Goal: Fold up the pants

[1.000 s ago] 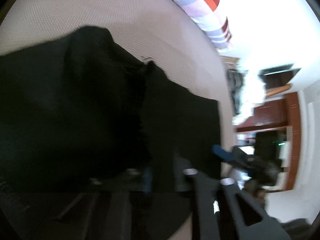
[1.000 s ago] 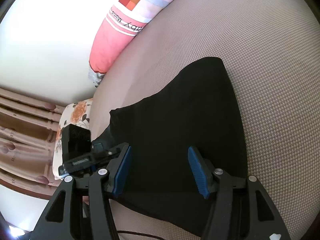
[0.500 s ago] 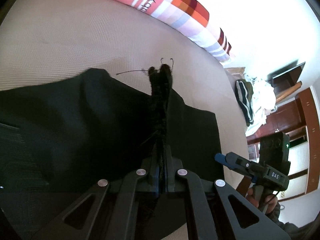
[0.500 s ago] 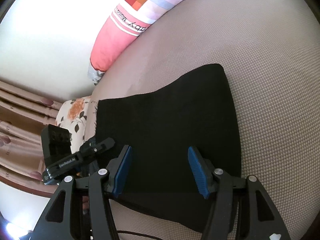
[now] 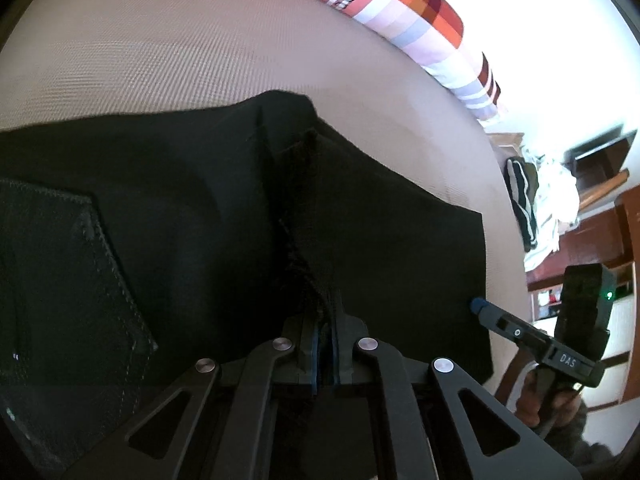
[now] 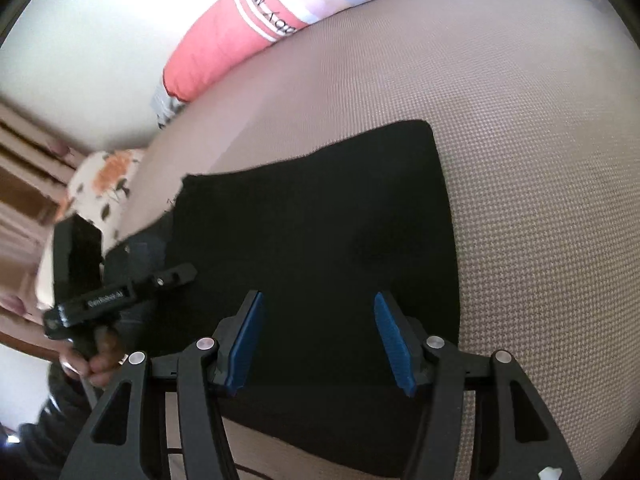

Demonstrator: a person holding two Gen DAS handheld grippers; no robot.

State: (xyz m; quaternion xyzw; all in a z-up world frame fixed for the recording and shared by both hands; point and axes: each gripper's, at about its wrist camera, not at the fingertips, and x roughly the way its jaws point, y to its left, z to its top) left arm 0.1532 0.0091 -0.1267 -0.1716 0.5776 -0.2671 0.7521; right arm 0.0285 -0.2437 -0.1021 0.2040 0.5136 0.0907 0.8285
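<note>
Pants (image 6: 320,240), black, lie spread on the beige woven mattress (image 6: 520,160), with the long pink and checked pillow (image 6: 240,28) along the far edge and a floral cushion (image 6: 108,176) off to one side. From the right wrist view the cloth runs as a broad dark panel straight out ahead, its long axis going sideways toward the other hand. A stitched back pocket (image 5: 72,288) shows at the left of the left wrist view. Now the left gripper (image 5: 325,354): jaws pinched tight on a ridge of black fabric that stands up between the pads, so that hand has the cloth. The right gripper (image 6: 320,344) sits over the pants with its blue pads (image 6: 248,340) standing about half apart, nothing between them, fabric directly beneath and ahead. My read: the left hand is the one placed to carry the fold, while the right needs to drop onto an edge first.
</note>
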